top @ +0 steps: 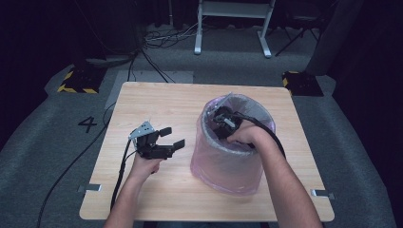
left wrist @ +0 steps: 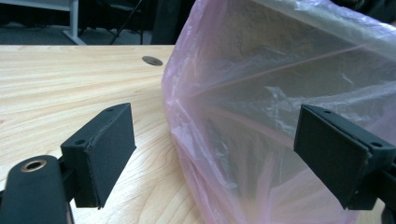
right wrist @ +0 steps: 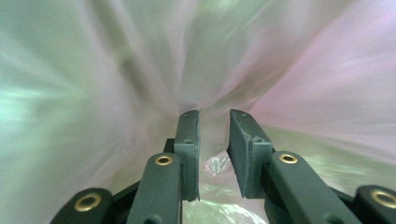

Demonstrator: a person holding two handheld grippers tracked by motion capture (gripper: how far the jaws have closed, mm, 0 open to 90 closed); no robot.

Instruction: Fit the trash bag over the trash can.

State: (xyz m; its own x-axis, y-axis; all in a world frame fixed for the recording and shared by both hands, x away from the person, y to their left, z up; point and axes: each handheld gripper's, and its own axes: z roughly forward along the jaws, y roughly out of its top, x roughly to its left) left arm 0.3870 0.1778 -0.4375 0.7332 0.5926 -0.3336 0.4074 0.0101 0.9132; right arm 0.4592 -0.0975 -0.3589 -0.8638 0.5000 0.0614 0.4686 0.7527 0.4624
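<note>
A round bin lined with a translucent pink bag (top: pixel 228 164) stands upright on the right half of the wooden table (top: pixel 157 104). My right gripper (top: pixel 222 119) reaches down inside the bin. In the right gripper view its jaws (right wrist: pixel 214 140) stand a narrow gap apart with nothing clamped, and blurred bag film (right wrist: pixel 303 70) lies all around them. My left gripper (top: pixel 172 137) hovers just left of the bin, wide open and pointing at it. In the left gripper view the bag wall (left wrist: pixel 280 70) lies between and beyond the spread jaws (left wrist: pixel 217 144), apart from both pads.
A small round hole (left wrist: pixel 152 60) marks the tabletop behind the bin. Bare wood stretches left of and behind the left gripper. On the floor beyond stand a white desk frame (top: pixel 233 28), two yellow-and-black striped blocks (top: pixel 78 80) (top: pixel 302 81) and loose cables (top: pixel 157 40).
</note>
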